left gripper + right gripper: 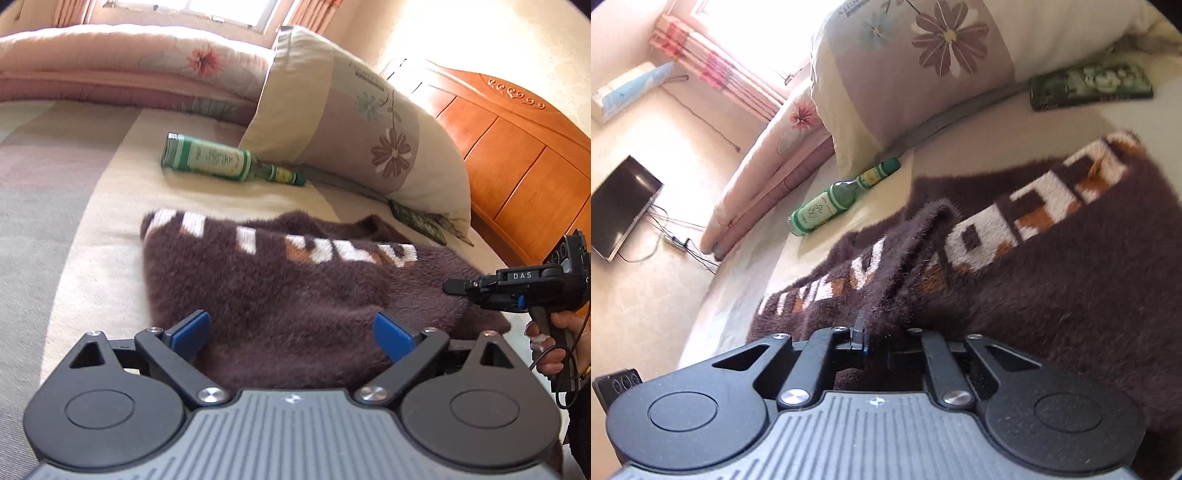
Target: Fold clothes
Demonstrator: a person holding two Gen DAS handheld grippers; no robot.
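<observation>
**Pinching a flap of the brown sweater, mid-fold on the bed**

Gripping a raised ridge of fuzzy cloth, the right gripper (882, 332) is standing with its jaws closed tight on the brown sweater (295, 295), the pinched fabric rising up in a peaked fold in front of it. Seen from the other side, that same gripper is reaching in low over the garment's right edge, a hand (554, 339) wrapping its handle. The left gripper (291, 332) is hovering at the sweater's near edge with its blue pads (197, 326) spread wide apart and nothing between them.

The sweater is lying on the bed sheet (92, 229), lettering band facing up, its body looking bunched into a compact, roughly rectangular heap rather than spread flat. I'm judging the fold as partway along: some doubling-over seems to be there already, while the lifted flap is not lying down yet, and the outline is looking loose and uneven. How many folds are left I can't be telling from here.

Beyond the garment a green glass bottle (229, 160) is lying on its side, its neck pointing at the flowered pillow (351, 122), with a rolled quilt (129, 70) further back
</observation>
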